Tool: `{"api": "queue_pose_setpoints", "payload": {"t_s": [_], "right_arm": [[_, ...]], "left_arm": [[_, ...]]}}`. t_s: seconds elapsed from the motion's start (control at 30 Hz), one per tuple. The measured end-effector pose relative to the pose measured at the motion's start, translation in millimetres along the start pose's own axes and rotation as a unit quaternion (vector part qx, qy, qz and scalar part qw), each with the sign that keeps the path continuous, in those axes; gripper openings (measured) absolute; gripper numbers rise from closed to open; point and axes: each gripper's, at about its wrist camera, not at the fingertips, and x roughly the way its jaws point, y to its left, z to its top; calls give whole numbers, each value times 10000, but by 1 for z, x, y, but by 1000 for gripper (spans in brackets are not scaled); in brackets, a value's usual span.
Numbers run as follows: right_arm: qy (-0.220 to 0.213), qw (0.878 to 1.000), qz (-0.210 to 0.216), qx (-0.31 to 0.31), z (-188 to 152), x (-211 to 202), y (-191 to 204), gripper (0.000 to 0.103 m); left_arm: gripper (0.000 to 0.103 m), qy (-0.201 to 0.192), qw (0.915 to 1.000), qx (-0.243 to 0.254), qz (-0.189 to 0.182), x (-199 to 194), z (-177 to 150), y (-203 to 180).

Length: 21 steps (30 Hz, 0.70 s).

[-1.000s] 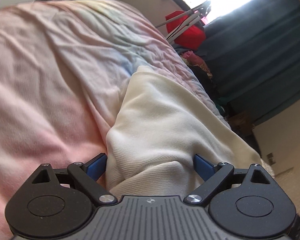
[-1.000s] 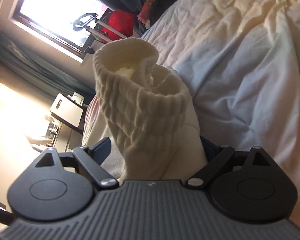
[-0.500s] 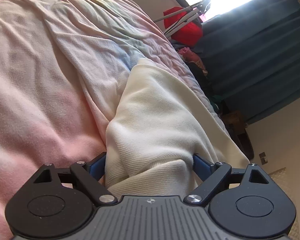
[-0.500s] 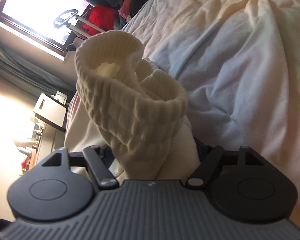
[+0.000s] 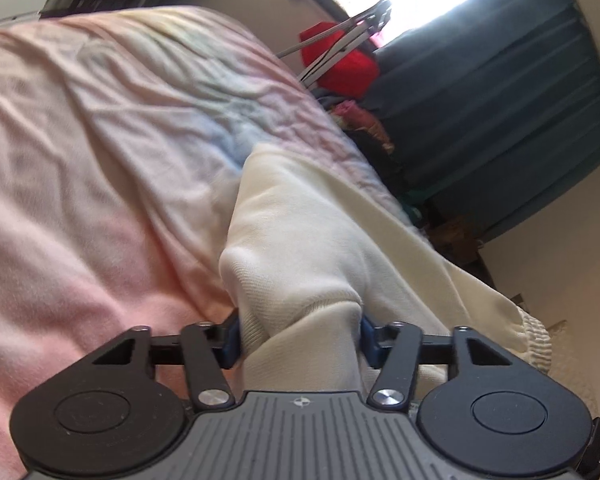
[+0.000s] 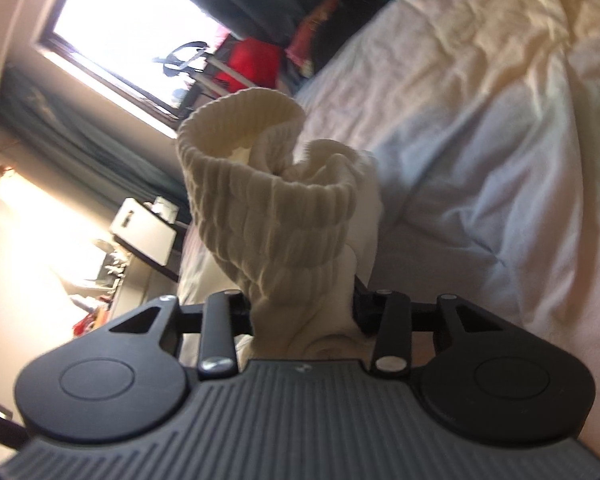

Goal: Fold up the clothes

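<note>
Left wrist view: the left gripper [image 5: 300, 340], black with blue finger pads, has its jaws closing on a bunched fold of a cream-white knitted garment [image 5: 312, 248]. The pads [image 5: 230, 342] press the fabric from both sides at a moderate opening. From the grip the garment runs away across a rumpled pink and pale pastel bedspread [image 5: 92, 184] and trails right toward its ribbed cuff [image 5: 536, 340] at the bed's edge. Behind the bed hang dark teal pleated curtains [image 5: 500, 112]; a bright red object [image 5: 340, 68] sits beside them under a bright window.

Right wrist view: the right gripper [image 6: 302, 312], of the same black build, has its jaws closing on the garment's thick ribbed knit band [image 6: 268, 216]. The fabric fills the gap between the fingers, which are pinched against it at a fairly narrow opening. The ribbed band stands up from the jaws and curls into an open tube. The smoother cream body [image 6: 366, 216] of the garment falls behind it onto the bedspread [image 6: 500, 128]. A sunlit window [image 6: 140, 28] and cluttered shelving [image 6: 140, 240] lie to the left.
</note>
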Motion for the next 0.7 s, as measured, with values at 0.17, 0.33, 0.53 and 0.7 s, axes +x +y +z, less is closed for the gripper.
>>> {"api": "queue_pose_setpoints", "payload": {"t_s": [0.17, 0.33, 0.53, 0.7], "right_arm": [[-185, 9993, 293, 139, 18, -36, 6, 39], [-615, 9971, 455, 18, 55, -93, -8, 39], [-1179, 9930, 38, -65, 140, -116, -43, 39], [-1609, 9866, -260, 97, 232, -96, -82, 39]], "left_arm": [[44, 23, 9983, 252, -518, -5, 2, -32], [43, 208, 9920, 495, -1139, 10, -20, -85], [42, 405, 9869, 592, -1443, 103, -31, -175], [42, 611, 9842, 788, -1463, 231, -20, -253]]}}
